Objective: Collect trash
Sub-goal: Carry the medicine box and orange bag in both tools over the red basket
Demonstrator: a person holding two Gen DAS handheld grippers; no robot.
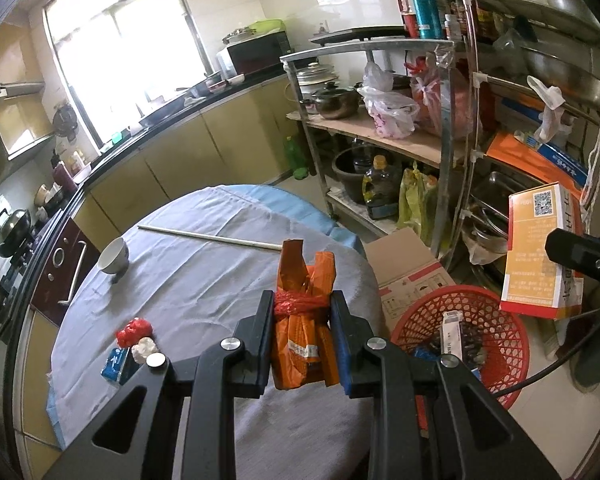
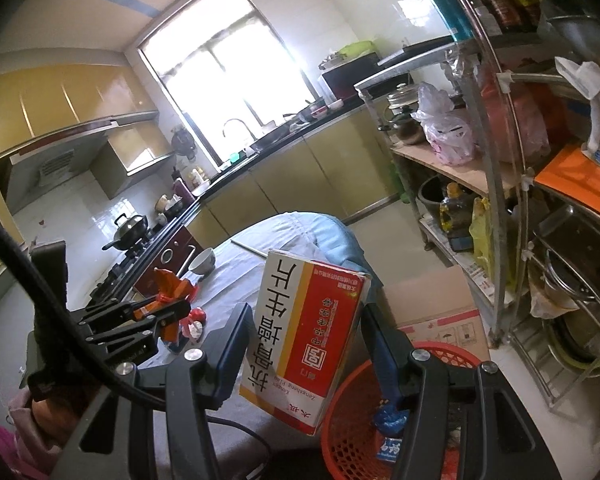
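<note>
My left gripper (image 1: 302, 308) is shut on an orange packet (image 1: 305, 344) tied with red string, held above the grey cloth of the round table (image 1: 204, 280). It also shows in the right wrist view (image 2: 168, 312). My right gripper (image 2: 306, 316) is shut on a red, white and orange medicine box (image 2: 304, 336), held above the rim of a red mesh basket (image 2: 352, 432). In the left wrist view the box (image 1: 540, 256) hangs over the basket (image 1: 496, 332), which holds some trash.
On the table lie a red wad (image 1: 134, 330), a white crumpled bit (image 1: 145, 347), a blue packet (image 1: 114, 364), a white bowl (image 1: 114, 256) and a long stick (image 1: 208, 236). A cardboard box (image 1: 412, 276) and metal shelves (image 1: 452, 120) stand at right.
</note>
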